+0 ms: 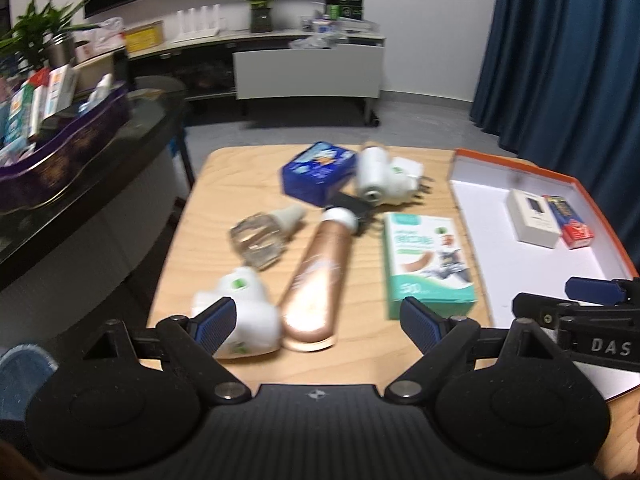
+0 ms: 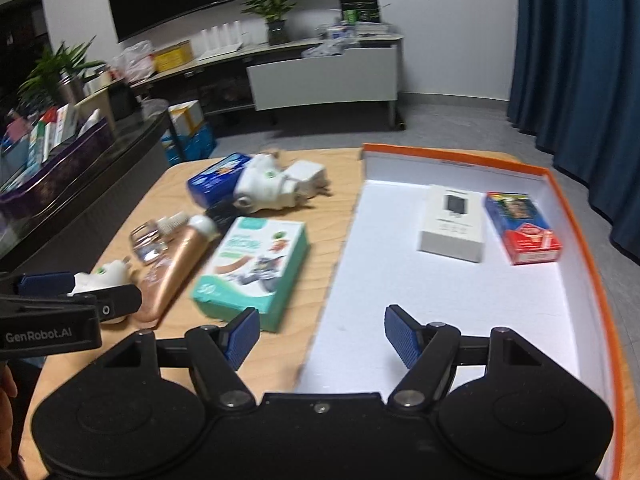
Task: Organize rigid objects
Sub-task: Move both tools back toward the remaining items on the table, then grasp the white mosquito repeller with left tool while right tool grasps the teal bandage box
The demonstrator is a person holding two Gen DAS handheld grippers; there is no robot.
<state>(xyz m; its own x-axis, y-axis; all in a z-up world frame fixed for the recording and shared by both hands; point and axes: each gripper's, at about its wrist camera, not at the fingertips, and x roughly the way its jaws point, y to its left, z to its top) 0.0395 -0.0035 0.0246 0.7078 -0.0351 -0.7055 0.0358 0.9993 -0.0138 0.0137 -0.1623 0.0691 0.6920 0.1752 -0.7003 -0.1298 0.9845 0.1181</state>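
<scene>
On the wooden table (image 1: 224,184) lie a rose-gold bottle (image 1: 314,280), a green-and-white carton (image 1: 428,260), a blue box (image 1: 318,172), a clear glass bottle (image 1: 260,236) and white plug-in devices (image 1: 240,312) (image 1: 384,176). My left gripper (image 1: 316,320) hovers open over the near ends of the bottle and the white device, holding nothing. An orange-rimmed white tray (image 2: 576,216) holds a white box (image 2: 452,228) and a red-and-blue box (image 2: 520,228). My right gripper (image 2: 320,336) is open and empty above the tray's near left edge, beside the carton (image 2: 252,268).
A dark counter (image 1: 132,152) at the left carries a purple tin (image 1: 60,156) full of boxes. Behind the table are a grey floor, a low white cabinet (image 1: 308,72), potted plants and a blue curtain (image 1: 560,52) at the right.
</scene>
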